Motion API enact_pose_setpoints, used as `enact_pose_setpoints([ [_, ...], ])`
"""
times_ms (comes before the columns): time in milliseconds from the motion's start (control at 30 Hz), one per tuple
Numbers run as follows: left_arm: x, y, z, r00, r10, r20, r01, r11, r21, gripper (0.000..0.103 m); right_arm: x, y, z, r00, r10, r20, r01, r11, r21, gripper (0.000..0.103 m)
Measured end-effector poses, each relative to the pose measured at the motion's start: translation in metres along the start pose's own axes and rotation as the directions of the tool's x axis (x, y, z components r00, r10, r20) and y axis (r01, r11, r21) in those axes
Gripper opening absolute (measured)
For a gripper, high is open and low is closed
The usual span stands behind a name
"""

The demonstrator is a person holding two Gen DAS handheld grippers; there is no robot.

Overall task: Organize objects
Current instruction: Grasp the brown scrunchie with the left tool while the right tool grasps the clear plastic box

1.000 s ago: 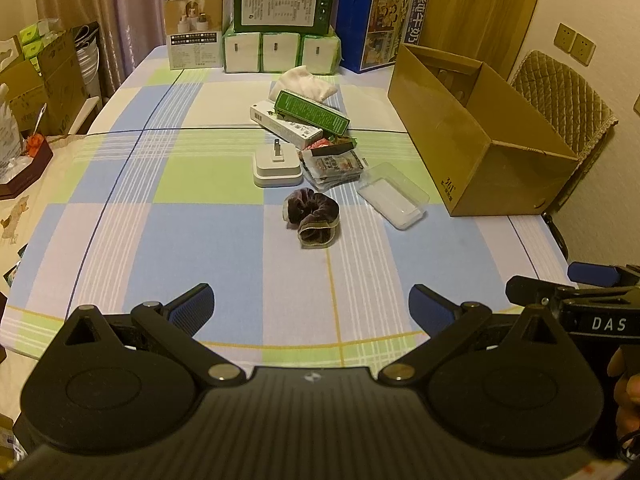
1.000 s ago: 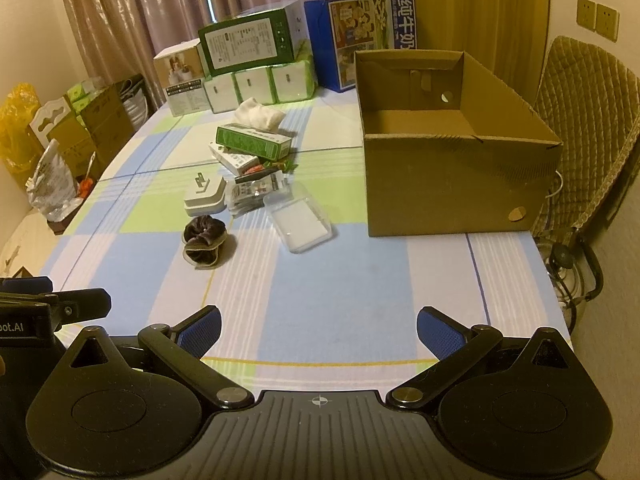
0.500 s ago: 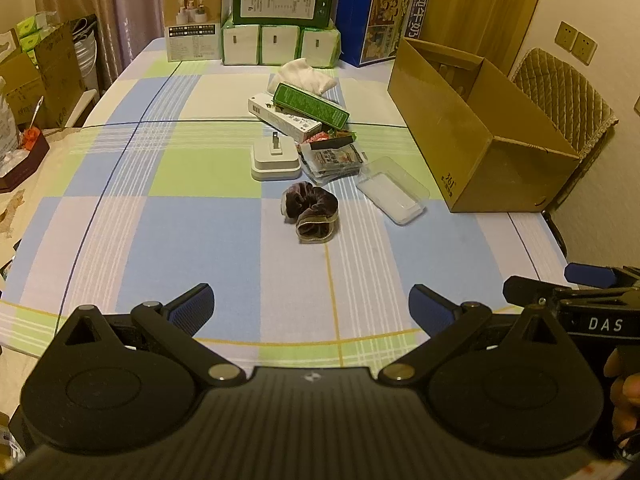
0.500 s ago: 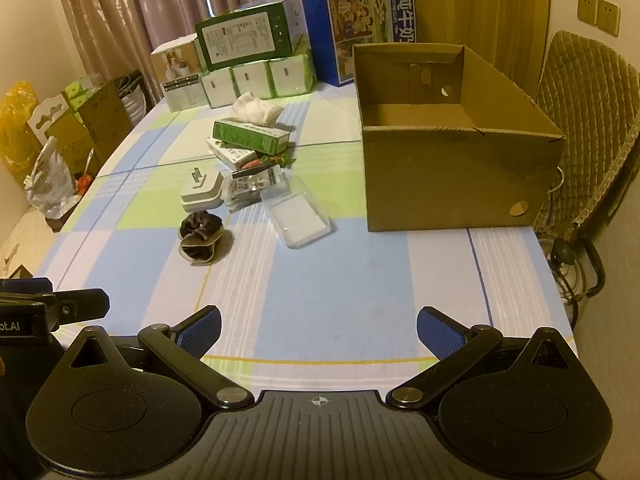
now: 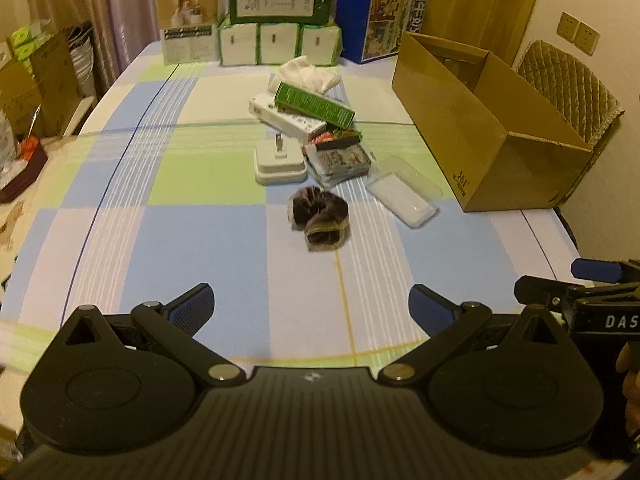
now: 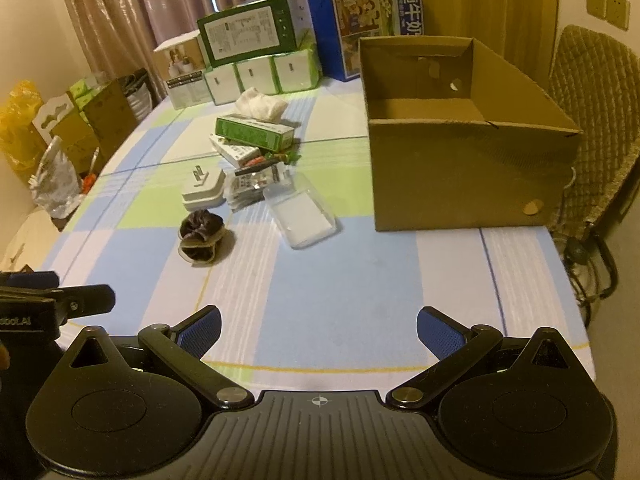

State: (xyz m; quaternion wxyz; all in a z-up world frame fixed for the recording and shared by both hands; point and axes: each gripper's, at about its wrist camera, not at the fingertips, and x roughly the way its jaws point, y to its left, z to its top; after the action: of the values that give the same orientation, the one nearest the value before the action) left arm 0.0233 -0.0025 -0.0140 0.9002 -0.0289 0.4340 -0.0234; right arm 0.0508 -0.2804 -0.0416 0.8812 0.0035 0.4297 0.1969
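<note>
A pile of small items lies mid-table: a dark brown scrunchie (image 5: 320, 218) (image 6: 201, 236) nearest, a white plug adapter (image 5: 279, 162) (image 6: 203, 190), a clear plastic case (image 5: 404, 190) (image 6: 302, 216), snack packets (image 5: 340, 158), a green carton (image 5: 314, 104) (image 6: 254, 132) on a white carton, and a white cloth (image 5: 306, 74). An open cardboard box (image 5: 480, 120) (image 6: 460, 136) stands to the right, its inside bare. My left gripper (image 5: 310, 308) hovers open over the near edge, short of the scrunchie. My right gripper (image 6: 320, 330) is open too, beside it.
Green, white and blue product boxes (image 5: 280, 12) line the far end of the checked tablecloth (image 5: 192, 232). A quilted chair (image 6: 596, 120) stands right of the table. Cartons and bags (image 6: 60, 140) crowd the floor on the left.
Both grippers have moved forward over the table, so the pile and the cardboard box look nearer. Both stay open and nothing on the table has moved.
</note>
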Motion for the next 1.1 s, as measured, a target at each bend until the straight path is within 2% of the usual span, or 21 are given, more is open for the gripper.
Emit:
enact_pose_setpoints([
  [200,0.028,0.006,0.02,1.0,-0.004,0.002,0.004,0.994,0.106,0.099,0.022,0.002,0.013,1.0,-0.004,0.013,0.004,0.997,-0.071,0.101],
  [300,0.047,0.008,0.032,0.999,-0.032,0.004,0.031,0.983,0.18,0.093,0.037,-0.002,0.019,1.0,0.023,-0.001,-0.023,0.996,-0.08,0.101],
  [433,0.078,0.01,0.043,0.996,-0.081,-0.027,0.085,0.957,0.278,0.086,0.06,0.0,0.026,0.999,0.035,-0.011,-0.036,0.991,-0.126,0.099],
  [467,0.087,0.01,0.046,0.995,-0.091,-0.038,0.098,0.948,0.302,0.084,0.065,0.0,0.027,0.999,0.038,-0.013,-0.04,0.989,-0.139,0.09],
  [533,0.1,0.008,0.048,0.993,-0.103,-0.055,0.115,0.93,0.349,0.079,0.076,0.003,0.03,0.999,0.045,-0.028,-0.049,0.986,-0.161,0.081],
  [700,0.132,-0.002,0.05,0.992,-0.11,-0.069,0.129,0.881,0.456,0.075,0.099,0.009,0.032,0.997,0.052,-0.052,-0.062,0.974,-0.218,0.078],
  [800,0.147,-0.004,0.051,0.988,-0.122,-0.091,0.151,0.862,0.484,0.059,0.109,0.012,0.034,0.998,0.053,-0.044,-0.063,0.964,-0.258,0.078],
  [867,0.156,-0.001,0.052,0.98,-0.147,-0.136,0.194,0.864,0.464,0.034,0.114,0.015,0.036,0.998,0.054,-0.031,-0.061,0.956,-0.286,0.078],
  [933,0.154,0.002,0.054,0.979,-0.16,-0.123,0.198,0.881,0.429,0.023,0.117,0.02,0.038,0.999,0.048,-0.01,-0.049,0.944,-0.325,0.078],
  [1000,0.149,0.006,0.056,0.988,-0.131,-0.086,0.155,0.904,0.399,0.021,0.122,0.027,0.041,0.999,0.037,0.013,-0.03,0.93,-0.366,0.078],
  [1100,0.147,0.015,0.06,0.989,-0.124,-0.076,0.143,0.928,0.345,0.02,0.134,0.035,0.048,0.999,0.005,0.042,0.013,0.91,-0.415,0.078],
])
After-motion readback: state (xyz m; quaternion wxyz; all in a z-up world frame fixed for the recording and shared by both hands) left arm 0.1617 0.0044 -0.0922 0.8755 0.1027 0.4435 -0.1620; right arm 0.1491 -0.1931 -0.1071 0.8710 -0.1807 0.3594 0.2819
